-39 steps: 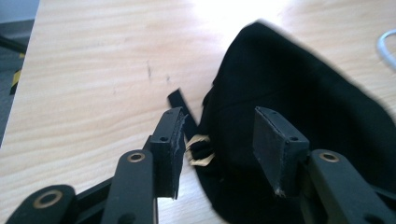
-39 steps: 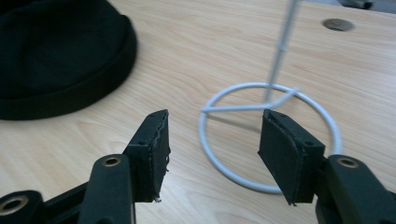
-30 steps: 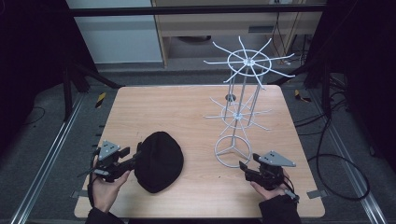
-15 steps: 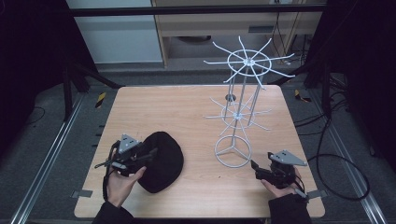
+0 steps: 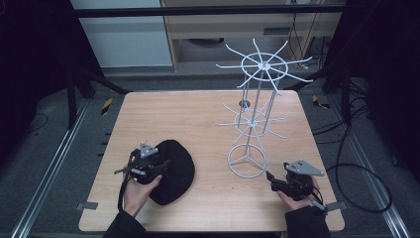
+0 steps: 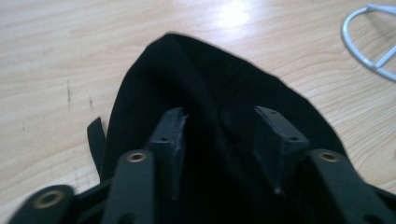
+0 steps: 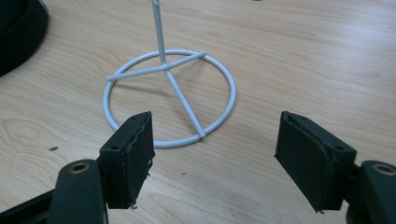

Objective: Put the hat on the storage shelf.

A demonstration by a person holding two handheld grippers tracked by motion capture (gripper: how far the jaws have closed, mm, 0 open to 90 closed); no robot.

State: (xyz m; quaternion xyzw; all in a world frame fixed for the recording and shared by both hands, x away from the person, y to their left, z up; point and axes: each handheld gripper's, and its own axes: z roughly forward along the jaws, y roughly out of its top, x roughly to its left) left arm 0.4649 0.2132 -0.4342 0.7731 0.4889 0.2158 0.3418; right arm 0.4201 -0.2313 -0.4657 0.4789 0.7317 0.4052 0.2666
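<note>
A soft black knitted fabric cap lies flat on the light wooden table near its front-left corner. The left gripper sits over the cap's left side, its jaws parted with the black fabric between and beneath them; a grip cannot be told. A white wire display stand with spoked tiers rises right of centre on its ring base. Near the front-right corner, the right gripper is held wide apart, empty, just in front of that ring.
</note>
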